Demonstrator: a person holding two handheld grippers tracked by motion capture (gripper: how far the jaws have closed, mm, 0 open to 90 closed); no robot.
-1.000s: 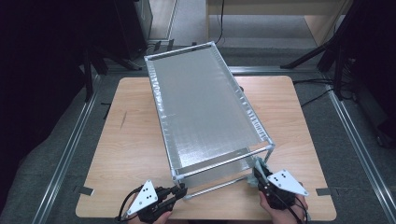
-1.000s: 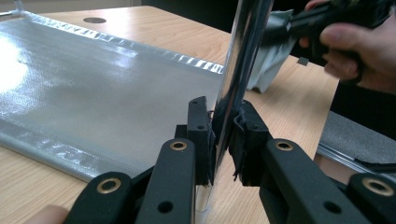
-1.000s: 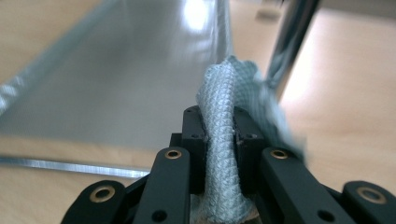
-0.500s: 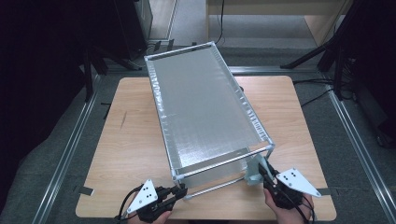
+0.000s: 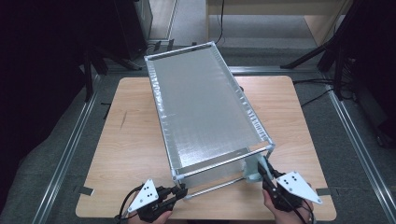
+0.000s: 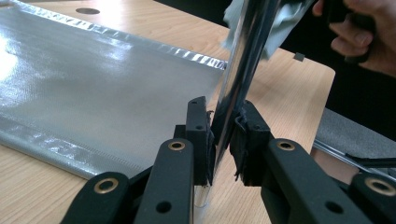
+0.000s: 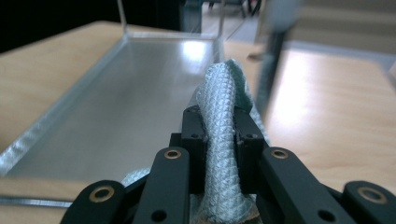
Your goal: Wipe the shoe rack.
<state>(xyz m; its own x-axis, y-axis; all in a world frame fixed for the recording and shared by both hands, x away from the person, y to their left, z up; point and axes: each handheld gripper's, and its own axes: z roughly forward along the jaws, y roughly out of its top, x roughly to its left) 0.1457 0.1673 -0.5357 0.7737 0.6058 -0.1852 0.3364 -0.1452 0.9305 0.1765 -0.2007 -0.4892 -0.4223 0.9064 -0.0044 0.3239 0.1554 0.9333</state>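
Note:
A chrome wire rack (image 5: 205, 112) with silver-lined shelves stands slanted on the wooden table (image 5: 130, 140). My left gripper (image 5: 181, 191) is at its near left corner. In the left gripper view, that gripper (image 6: 223, 135) is shut on the rack's shiny upright post (image 6: 238, 70), just above the tabletop. My right gripper (image 5: 261, 171) is at the near right corner, shut on a pale green cloth (image 5: 252, 168). In the right gripper view, the woven cloth (image 7: 219, 107) is bunched between the pads of the right gripper (image 7: 219, 126), in front of the lower shelf (image 7: 130, 102).
Another rack post (image 7: 268, 70) rises blurred just right of the cloth. The lower shelf liner (image 6: 93, 84) spreads to the left of the held post. Bare tabletop lies on both sides of the rack. Dark stands and metal floor rails (image 5: 70, 149) surround the table.
The right gripper's grey plate has swung a little to the right, and the pale cloth now shows at the rack's near right corner. The left gripper has stayed put.

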